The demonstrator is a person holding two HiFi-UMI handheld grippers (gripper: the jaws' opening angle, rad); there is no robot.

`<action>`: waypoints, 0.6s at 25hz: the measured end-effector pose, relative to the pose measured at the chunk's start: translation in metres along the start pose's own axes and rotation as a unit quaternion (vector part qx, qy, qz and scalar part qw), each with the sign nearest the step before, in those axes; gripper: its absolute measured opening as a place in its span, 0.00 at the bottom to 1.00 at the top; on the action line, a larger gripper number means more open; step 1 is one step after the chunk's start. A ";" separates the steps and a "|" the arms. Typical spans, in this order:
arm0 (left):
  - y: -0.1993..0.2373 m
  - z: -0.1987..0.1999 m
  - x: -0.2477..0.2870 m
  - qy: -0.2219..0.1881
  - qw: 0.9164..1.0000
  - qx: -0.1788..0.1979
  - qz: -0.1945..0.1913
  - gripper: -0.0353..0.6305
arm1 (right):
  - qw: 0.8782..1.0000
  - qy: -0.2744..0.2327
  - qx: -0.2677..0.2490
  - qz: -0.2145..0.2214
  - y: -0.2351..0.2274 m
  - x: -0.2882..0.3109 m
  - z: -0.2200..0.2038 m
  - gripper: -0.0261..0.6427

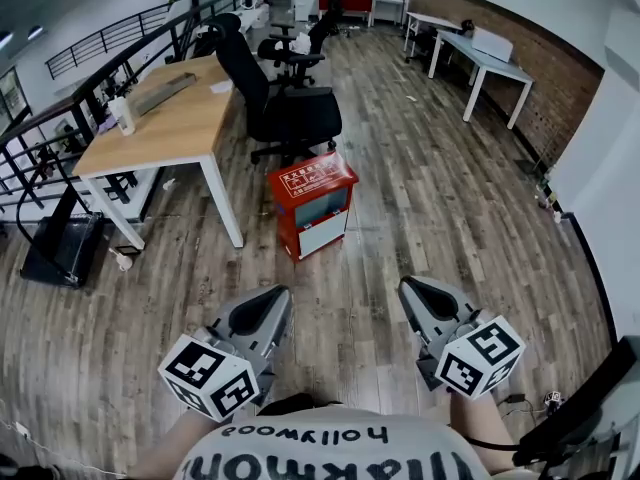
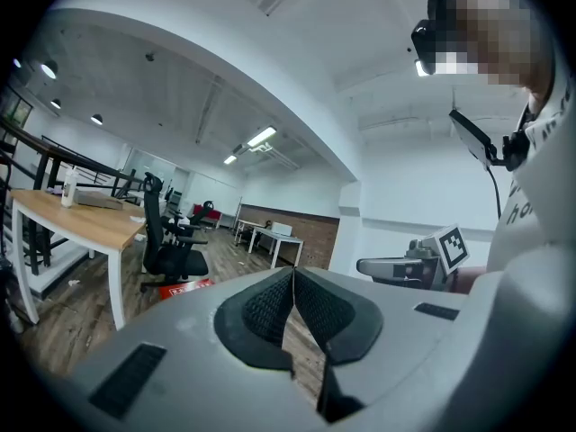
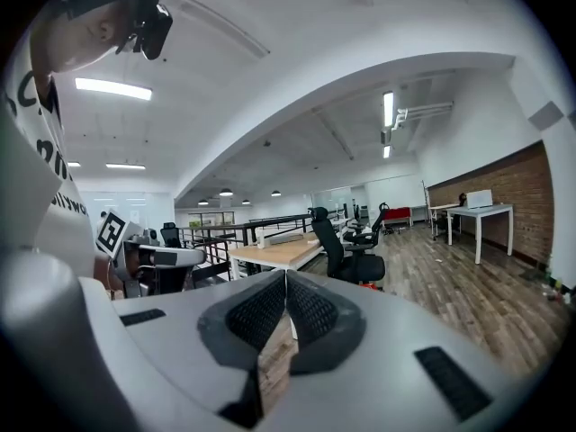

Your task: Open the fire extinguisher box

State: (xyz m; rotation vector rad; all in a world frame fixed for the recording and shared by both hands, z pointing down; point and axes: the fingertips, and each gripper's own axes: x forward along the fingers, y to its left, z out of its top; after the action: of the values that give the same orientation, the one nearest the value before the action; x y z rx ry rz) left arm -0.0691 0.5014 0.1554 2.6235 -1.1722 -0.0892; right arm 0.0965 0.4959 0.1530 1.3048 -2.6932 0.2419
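Both tools are held low in front of the person's waist. The left gripper (image 1: 278, 300) has its jaws clenched together on nothing, and so does the right gripper (image 1: 412, 290). Neither touches anything. The red fire extinguisher box (image 1: 312, 203) stands on the wooden floor (image 1: 420, 198) well ahead of them, roughly between the lines of the two grippers, just beside the desk (image 1: 170, 118) leg and in front of a black office chair (image 1: 290, 113).

I'd worry that shut jaws will only shove the box. It looks free-standing, so a one-sided pull on its lid could slide or tip it.
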 end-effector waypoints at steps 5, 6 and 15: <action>0.010 -0.004 -0.013 0.006 1.000 0.002 -0.010 0.07 | 1.000 -0.002 -0.019 0.000 0.017 0.011 -0.005 0.05; 0.011 -0.005 -0.016 0.007 1.000 0.006 -0.011 0.07 | 1.000 -0.002 -0.025 -0.003 0.021 0.014 -0.007 0.05; 0.039 -0.006 -0.026 0.002 1.000 0.025 -0.006 0.07 | 0.999 0.018 -0.032 -0.029 0.022 0.022 -0.017 0.05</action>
State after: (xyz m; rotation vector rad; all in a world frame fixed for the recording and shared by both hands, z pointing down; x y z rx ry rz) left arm -0.1140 0.4971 0.1697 2.6734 -1.1723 -0.0561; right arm 0.0669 0.4960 0.1722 1.3455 -2.6058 0.1683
